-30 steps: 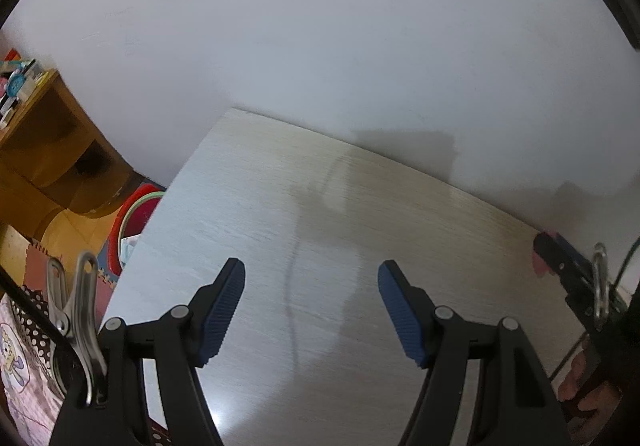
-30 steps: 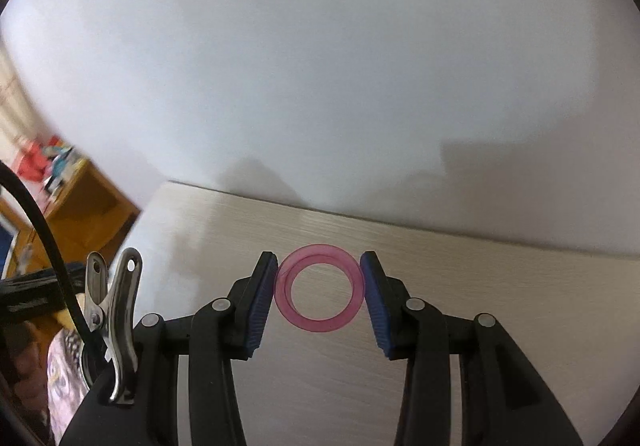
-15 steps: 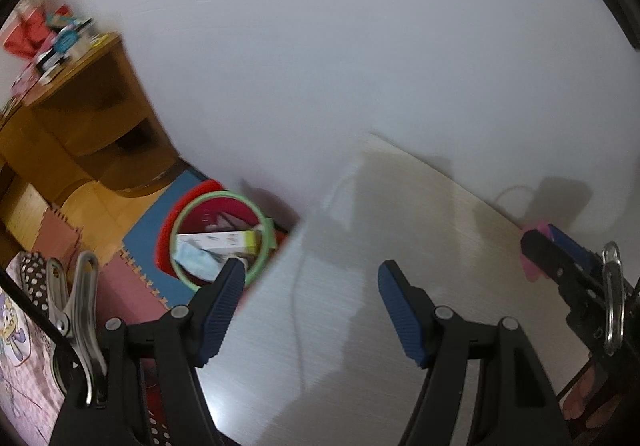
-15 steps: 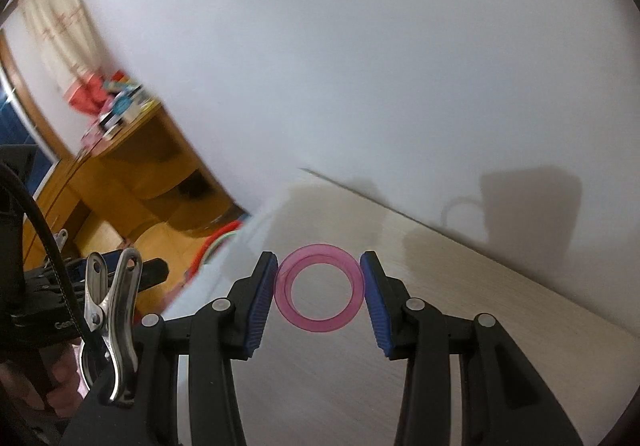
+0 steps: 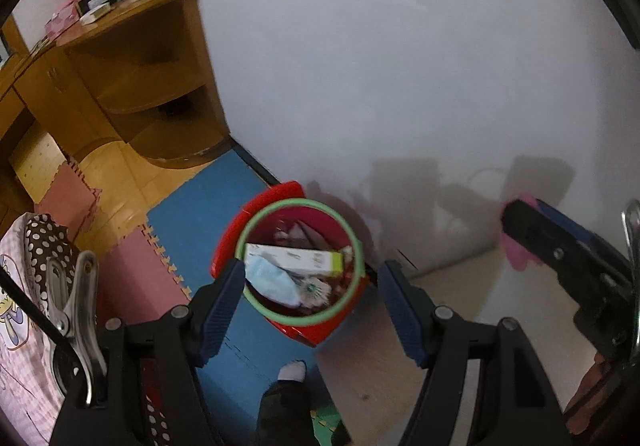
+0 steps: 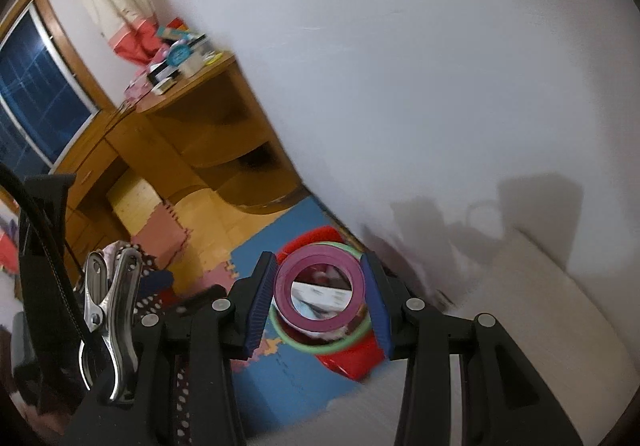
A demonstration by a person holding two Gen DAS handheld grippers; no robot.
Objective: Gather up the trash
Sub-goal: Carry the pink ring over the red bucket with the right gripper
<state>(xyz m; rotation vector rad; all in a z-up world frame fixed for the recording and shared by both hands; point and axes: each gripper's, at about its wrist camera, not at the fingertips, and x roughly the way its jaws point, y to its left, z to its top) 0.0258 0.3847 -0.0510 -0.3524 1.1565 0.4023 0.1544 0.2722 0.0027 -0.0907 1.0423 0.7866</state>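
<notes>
A pink plastic ring (image 6: 320, 285) sits clamped between the blue pads of my right gripper (image 6: 320, 296), held in the air above the red bin with a green rim (image 6: 344, 346). In the left wrist view that same bin (image 5: 298, 268) stands on the floor by the wall, holding a white box, a blue mask and other scraps. My left gripper (image 5: 312, 304) hangs open above the bin with nothing between its fingers. The right gripper (image 5: 560, 246) shows at the right edge there, a bit of the pink ring (image 5: 516, 246) beyond it.
The pale wooden table (image 5: 460, 326) ends just right of the bin. Blue and pink foam mats (image 5: 192, 214) cover the floor. A wooden desk with shelves (image 5: 132, 86) stands at the left, cluttered on top. A person's socked foot (image 5: 292, 370) is below the bin.
Both grippers have swung left from over the table to its edge. The bin and floor have come into view beneath them. The ring stays clamped in the right gripper.
</notes>
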